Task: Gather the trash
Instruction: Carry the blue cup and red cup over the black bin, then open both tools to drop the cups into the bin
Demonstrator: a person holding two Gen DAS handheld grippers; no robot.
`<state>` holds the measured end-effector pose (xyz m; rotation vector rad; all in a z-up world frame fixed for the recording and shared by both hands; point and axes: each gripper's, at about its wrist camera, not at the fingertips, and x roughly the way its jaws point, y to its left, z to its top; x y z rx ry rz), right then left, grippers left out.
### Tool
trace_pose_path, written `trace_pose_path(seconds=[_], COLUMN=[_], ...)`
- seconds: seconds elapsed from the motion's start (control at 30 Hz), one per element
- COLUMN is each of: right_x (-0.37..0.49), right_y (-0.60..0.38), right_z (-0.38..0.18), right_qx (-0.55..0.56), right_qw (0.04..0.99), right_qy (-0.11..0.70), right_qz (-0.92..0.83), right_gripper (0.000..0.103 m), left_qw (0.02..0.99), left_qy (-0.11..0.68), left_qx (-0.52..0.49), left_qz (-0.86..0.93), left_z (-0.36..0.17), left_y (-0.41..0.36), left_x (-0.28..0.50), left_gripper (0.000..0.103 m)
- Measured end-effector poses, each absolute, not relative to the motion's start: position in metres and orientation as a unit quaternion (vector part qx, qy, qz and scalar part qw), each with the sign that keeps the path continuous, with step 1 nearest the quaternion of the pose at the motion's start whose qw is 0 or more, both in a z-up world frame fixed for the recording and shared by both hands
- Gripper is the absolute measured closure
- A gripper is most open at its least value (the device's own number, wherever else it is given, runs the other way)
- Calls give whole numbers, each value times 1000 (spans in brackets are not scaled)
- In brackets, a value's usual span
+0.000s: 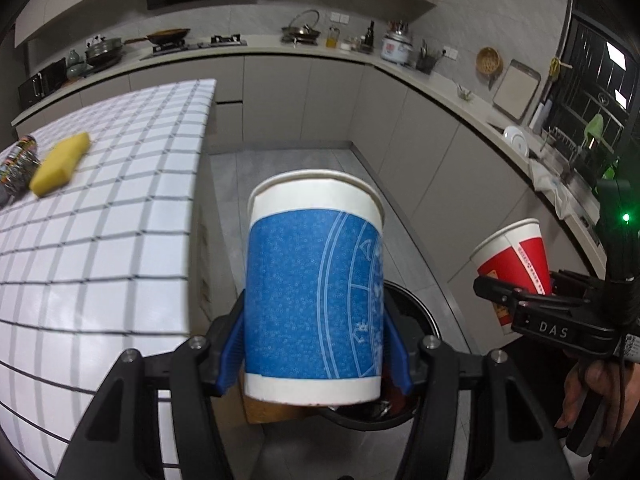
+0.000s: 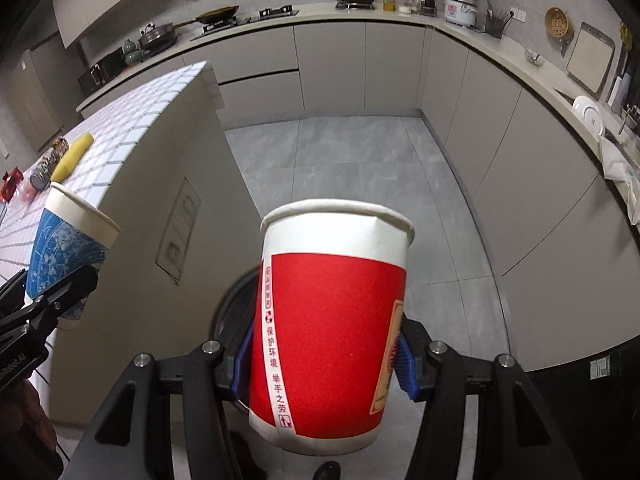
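left gripper (image 1: 316, 344) clamped on blue paper cup (image 1: 314, 292), blue pads pressing both sides, cup upright w/ mouth at 12, held over round black trash bin (image 1: 416, 320) whose rim shows at 4 o'clock of the cup. right gripper (image 2: 326, 356) clamped on red paper cup (image 2: 332, 320), upright, above grey floor (image 2: 352, 168). tiled counter (image 1: 100, 220) at 9 o'clock in left view, yellow sponge (image 1: 60, 164) + patterned can (image 1: 18, 164) on it, touching.
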<state>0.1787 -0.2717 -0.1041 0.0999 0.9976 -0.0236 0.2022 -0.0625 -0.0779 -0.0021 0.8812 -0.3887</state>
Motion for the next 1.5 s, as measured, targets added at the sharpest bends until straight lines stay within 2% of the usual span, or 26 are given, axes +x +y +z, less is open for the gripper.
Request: trace_pose_path(seconds=[0.3,0.7,0.73,0.77,0.8,0.83,1.3,1.5], right_x=[183,199,199,200,200,201,191,186], right_y=[-285,-277,-274,-272,-272,-273,-305,-312], right_z=[-148,-222,-227,-232,-237,-244,-233,-199], right_qx=[-5,-79,-89,-104,-117,-129,-62,-37], right_qw=[862,825,822,823,826,823,834,848], right_qy=[503,531,529,522,516,523,525,511], right_qz=[67,175,189,200,195,179,157,136], right_gripper=[44,43,41,35,23,0,0,0], left_qw=[866,850,848,847,848,856,867,874], left_qy=[472,505,508,512,516,506,491,479], left_qx=[-8,-30,-27,-19,-2,-5,11,18], left_qz=[-165,-145,-147,-143,-119,-110,-81,-81], left_z=[-131,-165,-168,-171,-172,-169,-145,-123], left_y=[-95,-118,-121,-124,-125,-120,-114,-117], left_x=[194,197,197,197,197,195,190,182], left_gripper=[43,41,38,32,16,7,6,6])
